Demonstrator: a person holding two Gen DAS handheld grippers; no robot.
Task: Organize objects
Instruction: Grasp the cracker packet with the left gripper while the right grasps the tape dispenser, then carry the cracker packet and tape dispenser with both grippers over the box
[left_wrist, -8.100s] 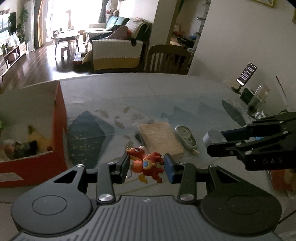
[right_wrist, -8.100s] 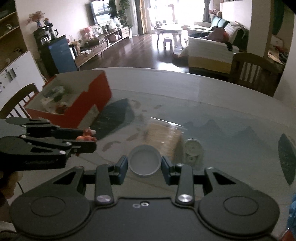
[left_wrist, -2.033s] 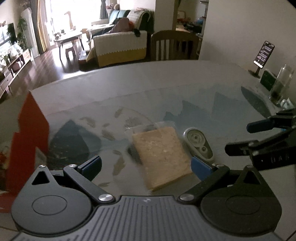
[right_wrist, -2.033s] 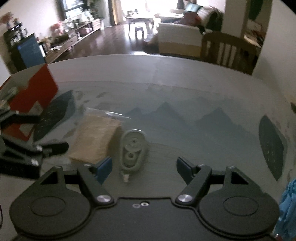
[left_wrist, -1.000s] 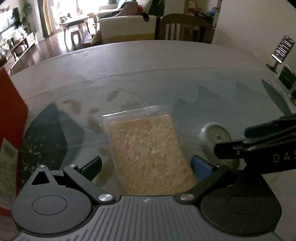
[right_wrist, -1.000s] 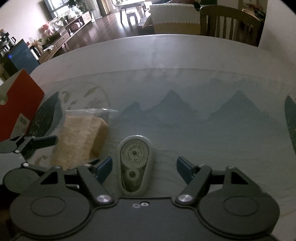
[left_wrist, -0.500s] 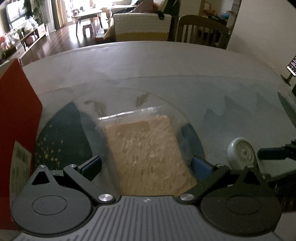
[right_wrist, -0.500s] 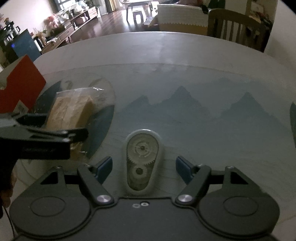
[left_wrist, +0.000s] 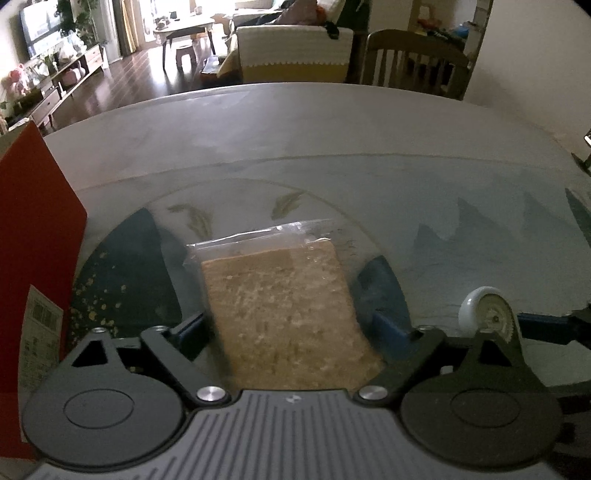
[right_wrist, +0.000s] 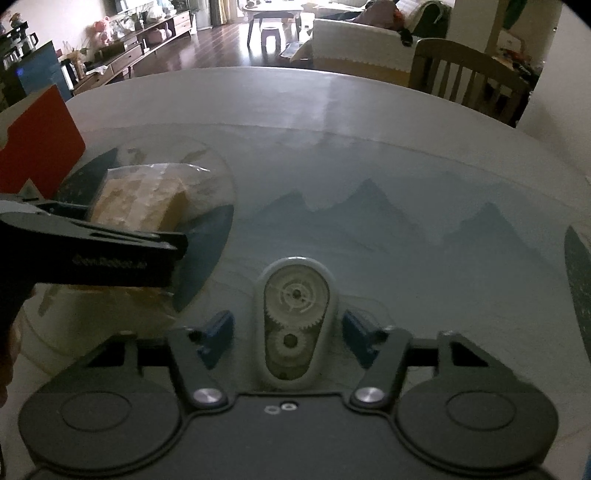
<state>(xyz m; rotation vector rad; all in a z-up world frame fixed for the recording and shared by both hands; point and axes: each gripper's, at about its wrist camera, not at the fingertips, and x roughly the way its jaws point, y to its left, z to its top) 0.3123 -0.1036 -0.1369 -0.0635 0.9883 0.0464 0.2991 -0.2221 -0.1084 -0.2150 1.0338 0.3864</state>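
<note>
**Two tools, two things to lift**

To do this step well, I think each tool should close slowly and squarely, so nothing slips on the smooth patterned table.

The left tool is wide open around the flat tan wafer block in a clear plastic bag. The bag lies on the table between its blue pads, and contact I cannot confirm.

The right tool is half open, with the pale oval correction-tape dispenser lying between its pads, not yet gripped. The red cardboard box stands at the left.
</note>
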